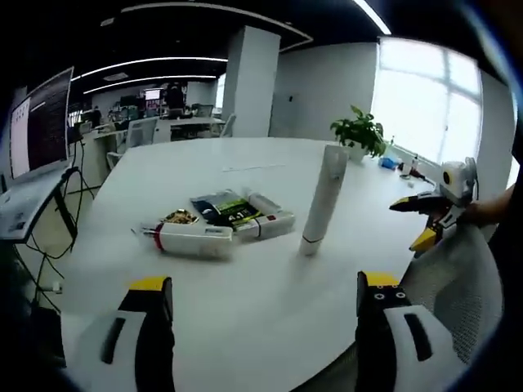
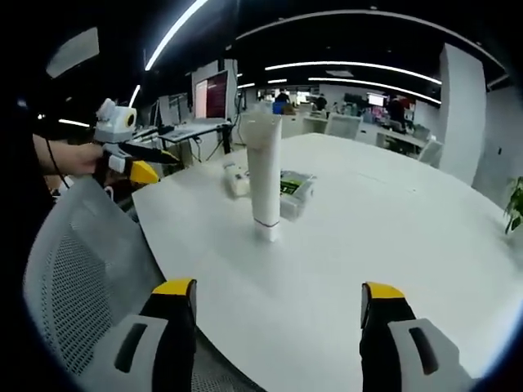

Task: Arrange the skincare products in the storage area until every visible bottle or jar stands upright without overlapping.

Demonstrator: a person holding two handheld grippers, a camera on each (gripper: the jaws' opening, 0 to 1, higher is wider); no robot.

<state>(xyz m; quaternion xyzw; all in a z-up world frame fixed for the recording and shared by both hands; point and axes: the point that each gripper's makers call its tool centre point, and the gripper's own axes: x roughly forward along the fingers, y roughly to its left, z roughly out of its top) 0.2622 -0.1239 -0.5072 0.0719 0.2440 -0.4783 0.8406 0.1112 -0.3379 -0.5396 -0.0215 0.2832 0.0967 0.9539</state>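
Sits at upper right: potted plant (image 1: 359, 133). Stands at far left: monitor (image 1: 41, 124) (screen lit). Fills lower left: mesh chair (image 2: 69, 282).

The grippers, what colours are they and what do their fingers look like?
The left gripper and right gripper each have two chunky black fingers with yellow tips, above grey pieces with dark slots.
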